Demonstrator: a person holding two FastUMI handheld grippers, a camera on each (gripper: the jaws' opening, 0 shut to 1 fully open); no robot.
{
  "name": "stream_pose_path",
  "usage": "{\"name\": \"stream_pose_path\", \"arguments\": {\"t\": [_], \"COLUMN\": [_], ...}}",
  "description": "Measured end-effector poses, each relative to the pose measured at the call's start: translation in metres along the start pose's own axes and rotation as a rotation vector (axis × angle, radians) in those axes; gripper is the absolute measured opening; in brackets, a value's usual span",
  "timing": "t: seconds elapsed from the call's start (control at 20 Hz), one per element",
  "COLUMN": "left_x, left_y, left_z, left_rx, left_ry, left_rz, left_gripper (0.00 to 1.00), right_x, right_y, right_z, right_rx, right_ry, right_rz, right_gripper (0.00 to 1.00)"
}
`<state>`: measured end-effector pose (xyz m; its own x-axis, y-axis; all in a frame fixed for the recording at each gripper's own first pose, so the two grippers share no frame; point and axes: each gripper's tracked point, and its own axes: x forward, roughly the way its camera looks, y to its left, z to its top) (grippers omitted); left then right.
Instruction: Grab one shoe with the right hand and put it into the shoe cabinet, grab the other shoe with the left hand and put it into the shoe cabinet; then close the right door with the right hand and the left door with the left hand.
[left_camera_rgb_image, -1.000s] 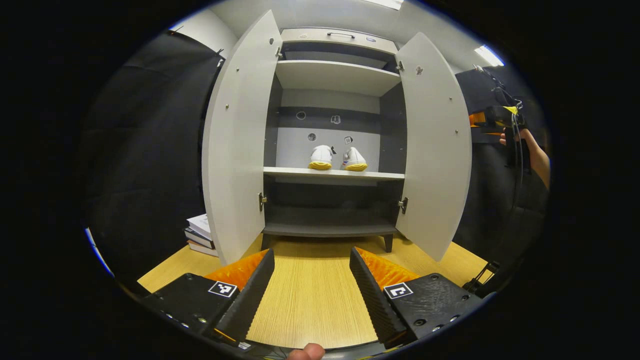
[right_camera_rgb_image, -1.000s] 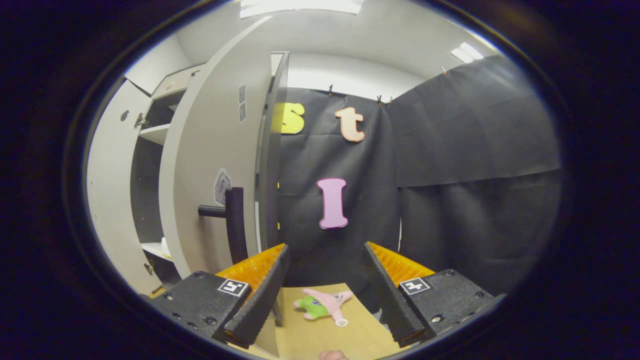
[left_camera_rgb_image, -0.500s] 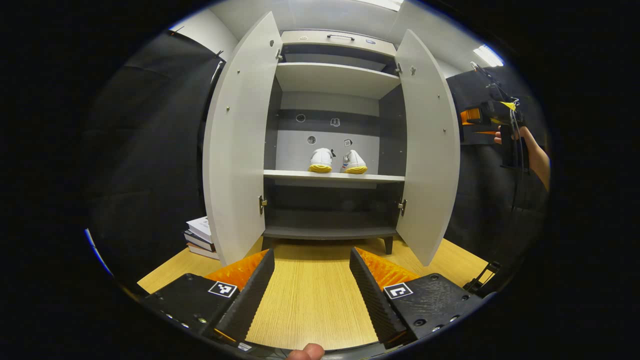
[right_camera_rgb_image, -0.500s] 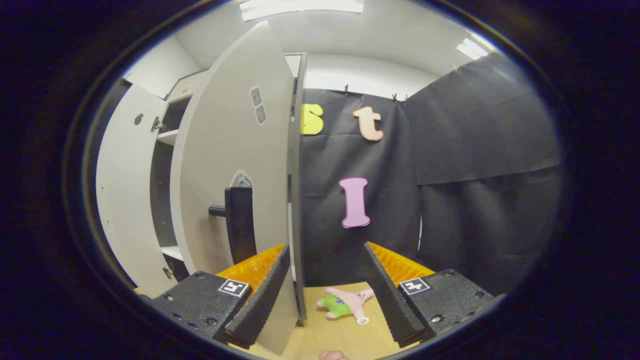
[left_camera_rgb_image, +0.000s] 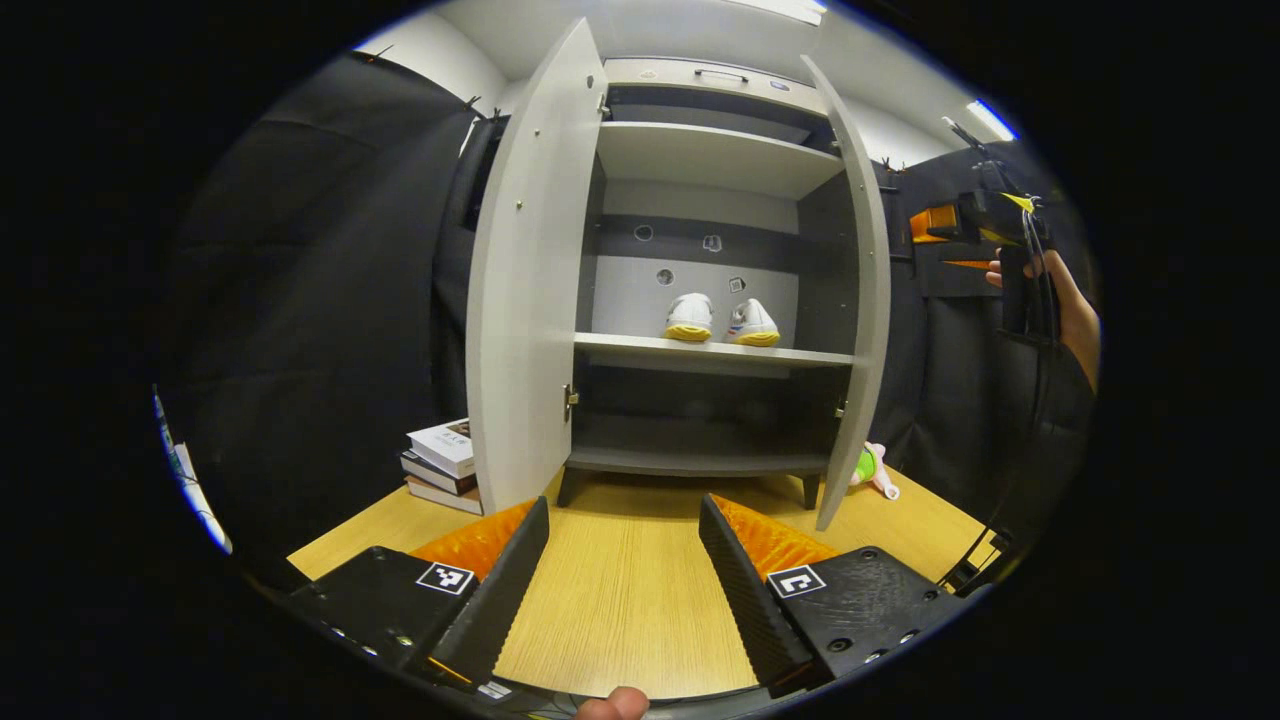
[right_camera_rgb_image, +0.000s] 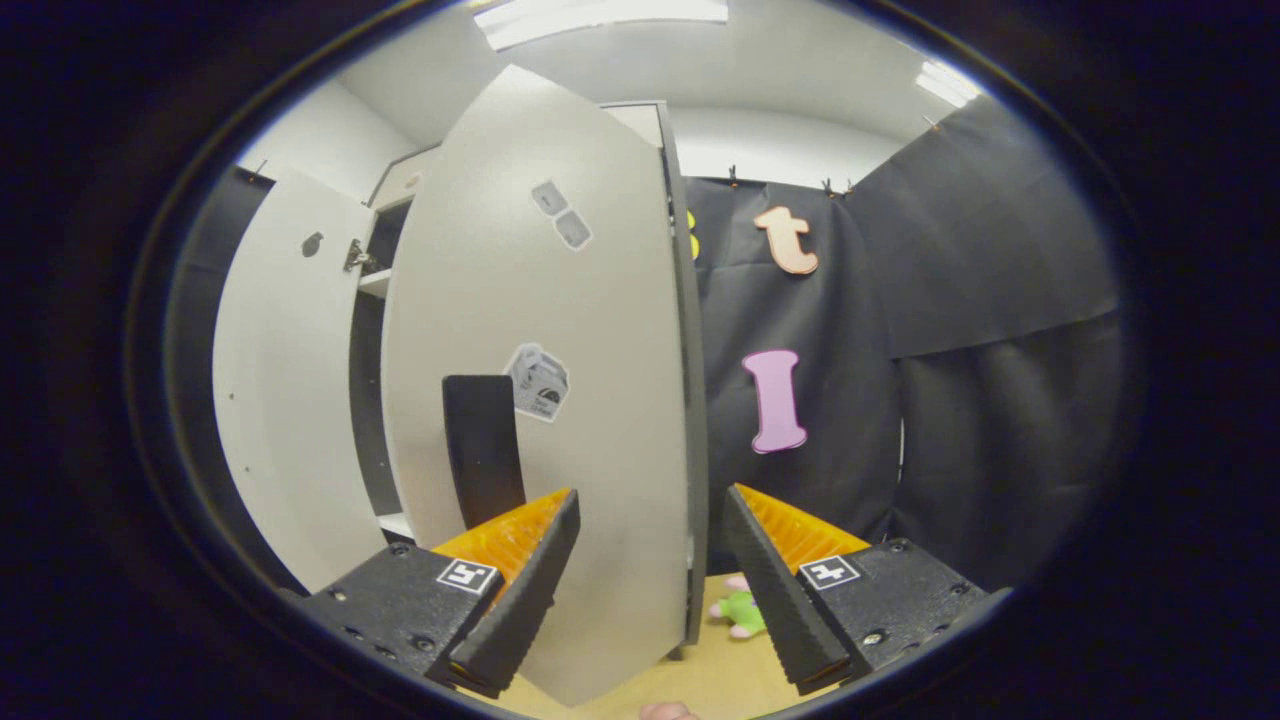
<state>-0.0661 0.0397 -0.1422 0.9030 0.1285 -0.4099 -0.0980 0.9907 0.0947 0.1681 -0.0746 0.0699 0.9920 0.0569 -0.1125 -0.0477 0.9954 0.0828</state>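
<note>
Both shoes (left_camera_rgb_image: 722, 321) sat on the cabinet's middle shelf (left_camera_rgb_image: 700, 350). The right door (right_camera_rgb_image: 590, 400) stood half open, its tall flat face just ahead of the right tool (right_camera_rgb_image: 650, 585). Both tools were wide open and held nothing; the left tool (left_camera_rgb_image: 625, 590) waited well back.
</note>
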Motion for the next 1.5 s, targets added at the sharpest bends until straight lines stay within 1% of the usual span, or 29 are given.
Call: {"name": "stream_pose_path", "arguments": {"t": [0.05, 0.1, 0.25, 0.5, 0.55, 0.6, 0.75, 0.9, 1.05, 1.2, 1.35, 1.5], "left_x": [0.0, 0.001, 0.0, -0.002, -0.002, -0.003, -0.003, -0.001, 0.001, 0.001, 0.001, 0.0], "left_y": [0.004, 0.008, 0.017, 0.026, 0.026, 0.026, 0.02, 0.011, -0.001, -0.012, -0.018, -0.025], "left_z": [0.0, 0.0, -0.003, -0.006, -0.005, -0.005, -0.004, -0.007, 0.001, 0.004, 0.005, 0.007], "left_rx": [0.0, 0.002, -0.007, -0.009, -0.009, -0.009, -0.008, -0.015, 0.005, 0.006, 0.012, 0.033], "left_ry": [0.0, 0.0, 0.01, 0.014, 0.012, 0.011, 0.009, 0.025, 0.01, 0.0, 0.002, -0.008], "left_rz": [0.006, 0.015, 0.036, 0.055, 0.055, 0.054, 0.042, 0.011, -0.01, -0.034, -0.046, -0.06], "left_gripper": [0.91, 0.91, 0.91, 0.91, 0.91, 0.91, 0.91, 0.91, 0.91, 0.91, 0.91, 0.91], "right_x": [0.006, 0.014, 0.034, 0.032, 0.029, 0.023, 0.001, -0.024, -0.049, -0.074, -0.1, -0.124], "right_y": [0.013, 0.024, 0.042, 0.04, 0.036, 0.033, 0.023, 0.022, 0.025, 0.025, 0.035, 0.042], "right_z": [-0.002, -0.005, -0.007, -0.004, -0.002, -0.001, -0.002, -0.009, -0.027, -0.053, -0.08, -0.109], "right_rx": [0.008, 0.008, -0.008, -0.02, -0.021, -0.027, -0.059, -0.064, -0.038, -0.048, -0.068, -0.047], "right_ry": [0.007, 0.013, 0.026, 0.027, 0.017, 0.006, -0.019, -0.038, -0.036, -0.03, -0.024, 0.007], "right_rz": [0.022, 0.039, 0.04, 0.04, 0.033, 0.03, 0.021, 0.019, 0.016, -0.023, -0.023, -0.023], "right_gripper": [0.9, 0.95, 0.95, 0.96, 0.92, 0.97, 0.97, 0.97, 0.97, 0.97, 0.97, 0.97]}}
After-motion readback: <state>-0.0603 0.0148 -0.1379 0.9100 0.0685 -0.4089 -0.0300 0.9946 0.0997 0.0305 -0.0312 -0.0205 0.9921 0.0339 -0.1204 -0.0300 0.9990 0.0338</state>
